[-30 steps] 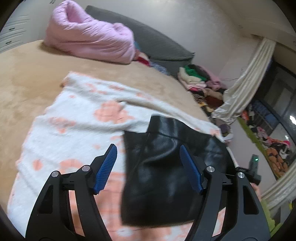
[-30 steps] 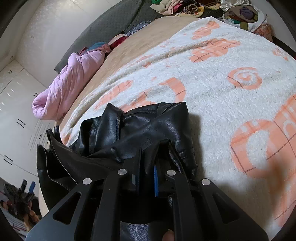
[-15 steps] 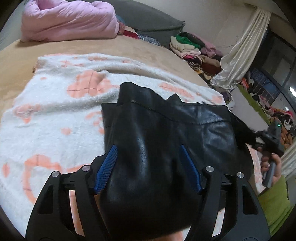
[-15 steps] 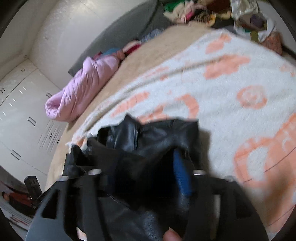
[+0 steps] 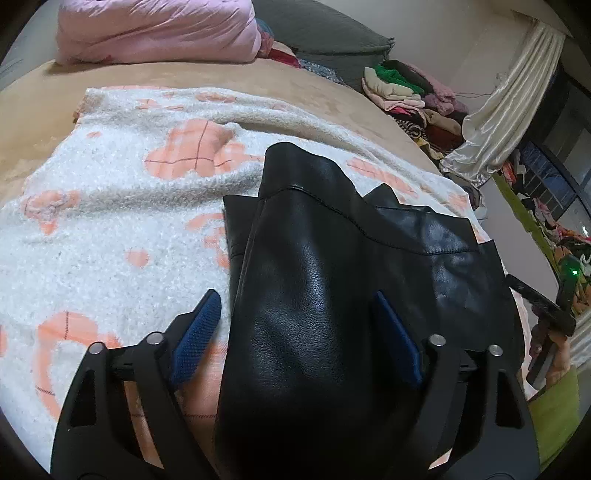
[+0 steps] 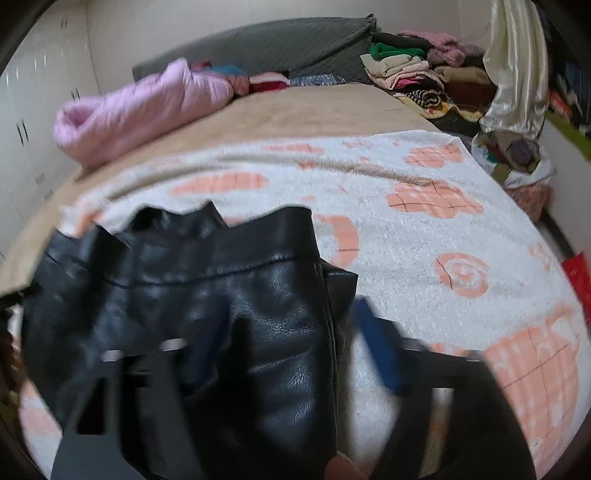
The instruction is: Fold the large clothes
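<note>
A black leather jacket (image 5: pixel 314 266) lies bunched on a white fleece blanket with orange patches (image 5: pixel 110 221), spread over a tan bed. My left gripper (image 5: pixel 297 325) hangs low over it, jaws opening, straddling a raised fold. Its left pad (image 5: pixel 195 332) stands clear of the leather. In the blurred right wrist view the jacket (image 6: pixel 258 295) fills the lower left. My right gripper (image 6: pixel 291 350) has the jacket's edge between its jaws, which are closing. Its right pad (image 6: pixel 376 350) is over the blanket (image 6: pixel 424 240), clear of the leather. The left pad is hard to make out.
A rolled pink quilt (image 5: pixel 159 29) and a grey headboard cushion (image 5: pixel 325 33) lie at the head of the bed. A pile of clothes (image 5: pixel 406 88) and a cream curtain (image 5: pixel 509 96) stand past the bed's right side. A hand (image 5: pixel 554 358) shows at the right edge.
The left gripper came down over the jacket, which now lies between its jaws. The right gripper, shut on the leather a second ago, let go, opened and rolled upright.
</note>
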